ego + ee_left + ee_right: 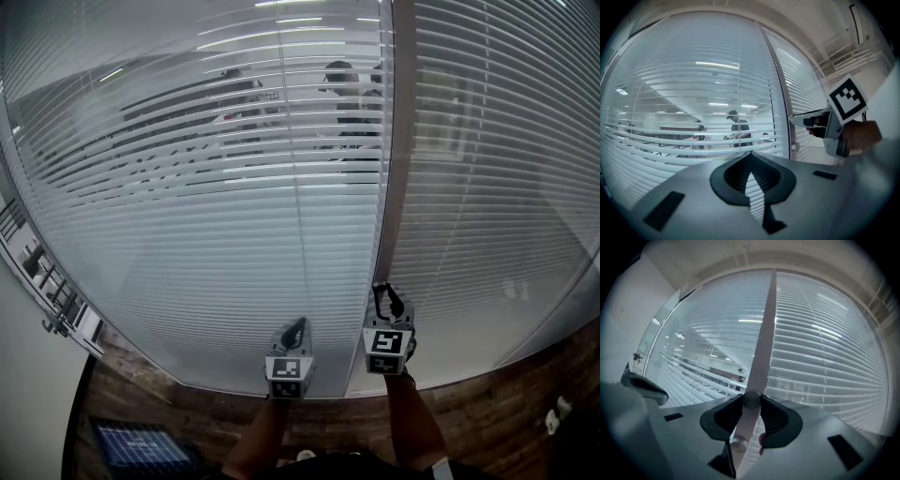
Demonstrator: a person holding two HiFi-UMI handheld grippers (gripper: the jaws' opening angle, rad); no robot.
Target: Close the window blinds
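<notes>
White slatted blinds (pixel 187 206) hang behind glass to the left of a pale upright post (pixel 398 141), and a second set (pixel 497 187) hangs to its right. The left set's upper slats stand tilted open, so the room beyond shows through. My right gripper (pixel 387 298) is at the post, and in the right gripper view its jaws (pixel 751 401) press on both sides of a small round knob (pixel 751 398). My left gripper (pixel 298 326) hovers just left of it, pointing at the blinds, shut with nothing held (pixel 750 153).
A second small knob (pixel 739 442) sits lower on the post. People (pixel 342 103) stand in the room beyond the glass. Wood-look floor (pixel 487 412) runs along the wall's foot. A dark grid-topped object (pixel 141 448) lies at the lower left.
</notes>
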